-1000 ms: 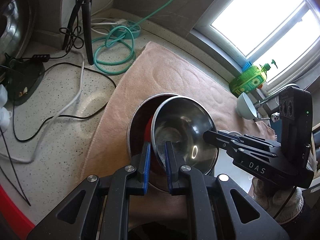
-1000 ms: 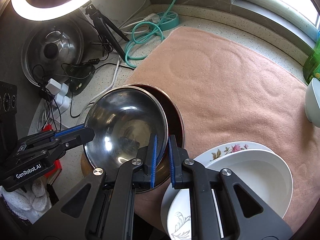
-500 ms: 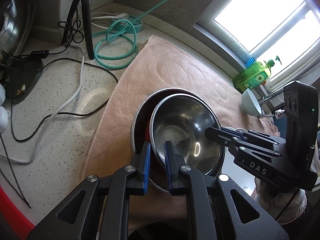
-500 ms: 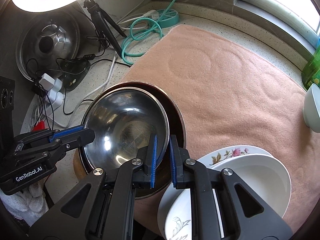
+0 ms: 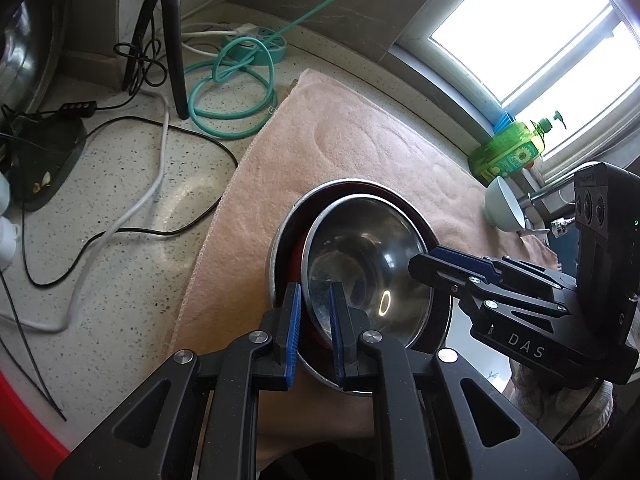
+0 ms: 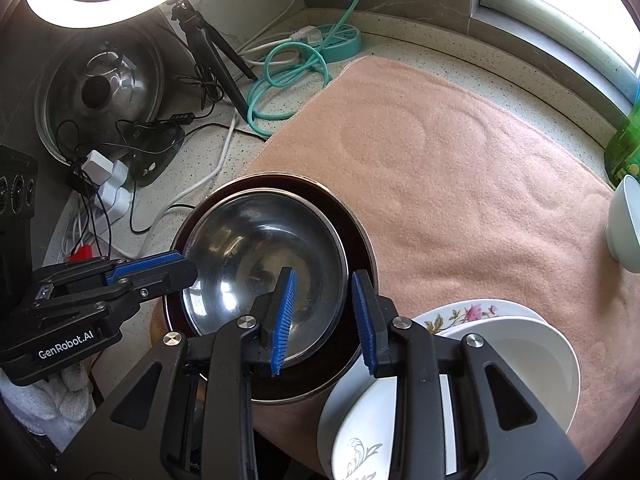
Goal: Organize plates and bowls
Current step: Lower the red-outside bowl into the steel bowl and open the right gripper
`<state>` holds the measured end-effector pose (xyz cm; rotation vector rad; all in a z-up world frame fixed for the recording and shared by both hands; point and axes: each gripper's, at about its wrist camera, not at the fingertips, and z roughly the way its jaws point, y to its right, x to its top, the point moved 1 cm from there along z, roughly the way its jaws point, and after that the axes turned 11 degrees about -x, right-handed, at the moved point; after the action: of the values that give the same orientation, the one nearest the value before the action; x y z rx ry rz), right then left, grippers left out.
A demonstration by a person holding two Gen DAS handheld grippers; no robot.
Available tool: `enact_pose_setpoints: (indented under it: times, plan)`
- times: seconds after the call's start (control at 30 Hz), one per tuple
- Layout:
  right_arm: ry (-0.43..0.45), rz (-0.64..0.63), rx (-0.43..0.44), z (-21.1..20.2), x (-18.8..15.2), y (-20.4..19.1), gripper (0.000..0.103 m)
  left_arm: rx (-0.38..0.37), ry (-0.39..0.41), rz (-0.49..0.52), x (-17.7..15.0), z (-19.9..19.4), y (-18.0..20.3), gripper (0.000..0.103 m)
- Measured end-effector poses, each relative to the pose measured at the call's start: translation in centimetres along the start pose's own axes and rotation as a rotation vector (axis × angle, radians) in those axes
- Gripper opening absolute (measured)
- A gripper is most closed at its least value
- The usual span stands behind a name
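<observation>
Steel bowl (image 5: 368,276) sits nested inside a larger bowl (image 5: 286,240) with a dark red inside, both on the pink towel (image 5: 352,152) that covers part of the speckled tabletop (image 5: 120,264). My left gripper (image 5: 314,322) grips the small bowl's near rim, its fingers (image 5: 293,320) narrow, one blue pad outside the wall and one inside. My right gripper (image 6: 324,312) stands at the opposite rim; its fingers (image 6: 285,312) have just been opening and now stand apart from the metal, the rim between them but no pad pressing on it. In the left wrist view the right gripper (image 5: 430,268) reaches in from the right side, its tip at the rim of the bowl. In the right wrist view the left gripper (image 6: 188,266) comes in from the left and bites the steel rim.

Just beside the nested bowls, toward my right, a white bowl (image 6: 520,356) rests on a flowered plate (image 6: 460,314), with another white dish (image 6: 356,432) overlapping them at the near edge. A small pale bowl (image 6: 624,224) stands tilted at the towel's far right end, near a green soap bottle (image 5: 508,152) under the window (image 5: 532,28). Off the towel to the left lie a teal cable (image 5: 232,92) in loops, white and black cords, a tripod (image 6: 212,52) and a steel pot lid (image 6: 100,88) leaning against the wall.
</observation>
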<state>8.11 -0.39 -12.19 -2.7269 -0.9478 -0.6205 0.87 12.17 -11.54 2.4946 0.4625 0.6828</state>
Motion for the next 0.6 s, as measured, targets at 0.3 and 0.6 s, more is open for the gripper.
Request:
enact_pose_setpoints:
  times: [0.3,0.6]
  plan:
    - [0.025,0.035,0.02,-1.0,0.1,0.6,0.044,-0.019,0.016,0.018,0.3,-0.9,0.7,0.014]
    - [0.11,0.112,0.028,-4.3,-0.1,2.1,0.065,-0.053,0.032,0.069,1.2,-1.7,2.4,0.038]
